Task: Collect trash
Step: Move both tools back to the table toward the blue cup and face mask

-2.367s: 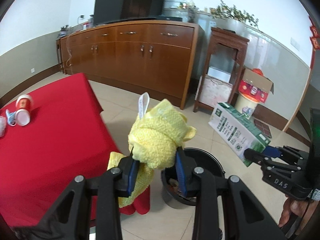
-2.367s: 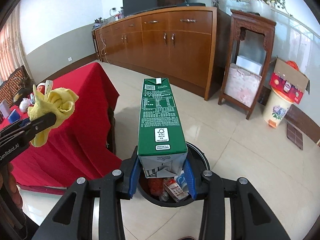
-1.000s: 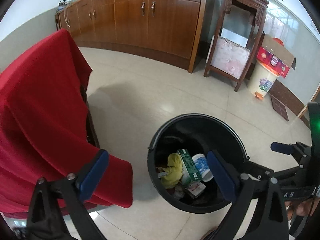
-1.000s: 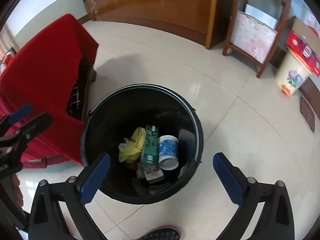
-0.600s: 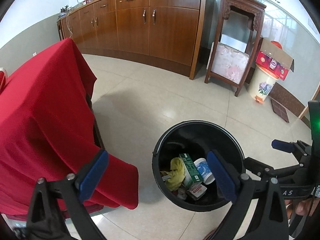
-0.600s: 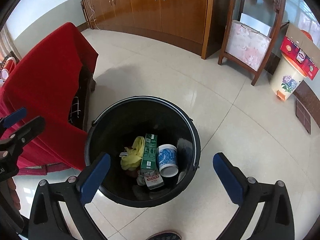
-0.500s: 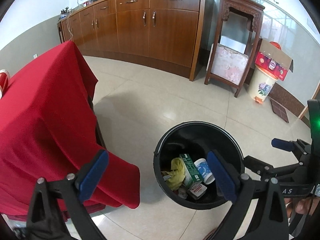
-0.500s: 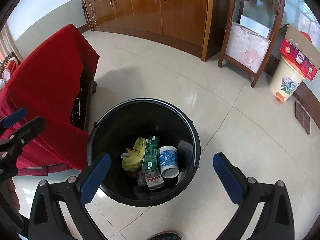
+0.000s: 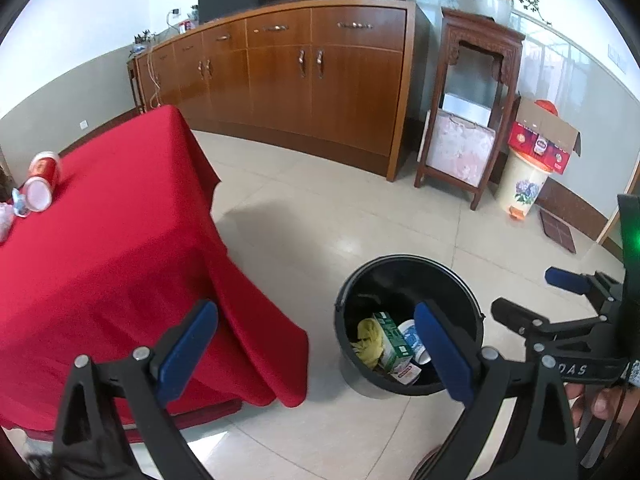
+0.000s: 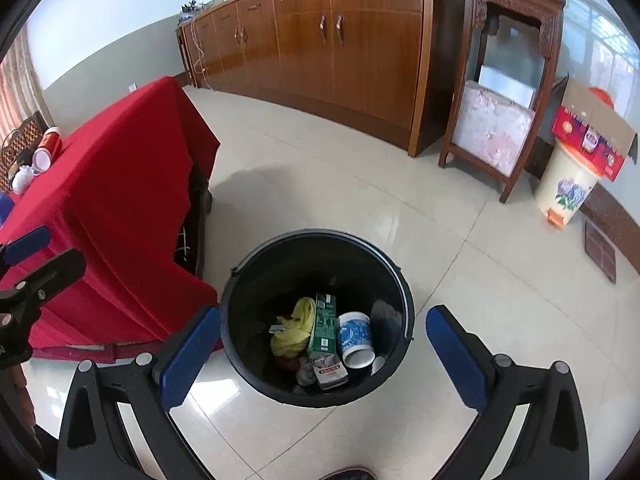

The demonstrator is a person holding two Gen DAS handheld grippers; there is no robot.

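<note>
Both loads have left my tongs since the earlier frames: the crumpled yellow cloth point(image 9: 367, 338) and the green milk carton point(image 9: 392, 340) now lie in the round black plastic bin point(image 9: 408, 260). From the left wrist, my left tongs point(image 9: 316, 350) gape wide and empty, raised toward the red-draped bench point(image 9: 104, 240), where a red paper cup point(image 9: 40, 180) lies tipped over. From the right wrist, my right tongs point(image 10: 324, 356) are spread wide and empty above the bin point(image 10: 248, 280). Next I'd judge it best to approach that cup square-on, closing across its body.
</note>
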